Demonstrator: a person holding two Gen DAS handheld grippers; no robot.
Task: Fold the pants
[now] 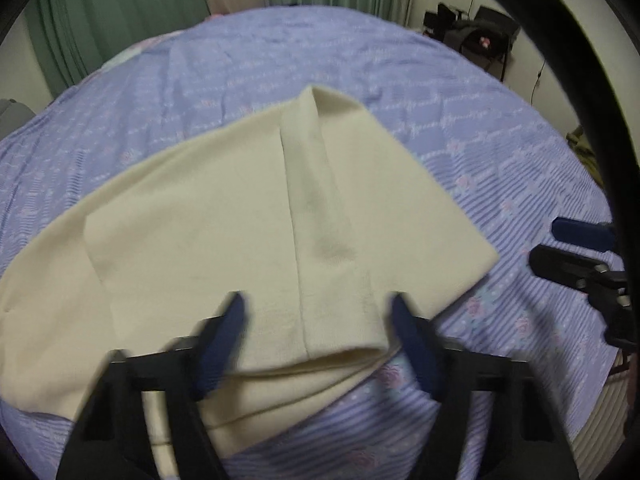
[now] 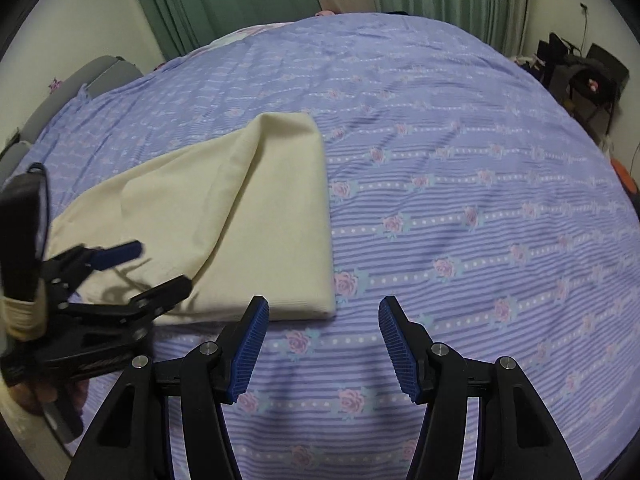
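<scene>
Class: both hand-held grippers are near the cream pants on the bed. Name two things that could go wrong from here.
1. The left hand-held gripper straddles only the near folded edge of the pants; closing may catch just the top layer.
2. The right hand-held gripper is open over bare bedspread beside the pants' corner, so it could pinch bedspread instead.

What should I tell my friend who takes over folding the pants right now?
Left gripper: fingers open, hovering at the near folded edge of the cream pants, pads not pressing the cloth.
Right gripper: fingers open and empty, over the bare purple bedspread just right of the pants.
Pants: lying on the bedspread, already folded over with layers stacked at the near edge and a neat straight right side.
Done: at least one fold.
Left: probably grip the near edge and fold once more into a smaller bundle, then smooth it.
</scene>
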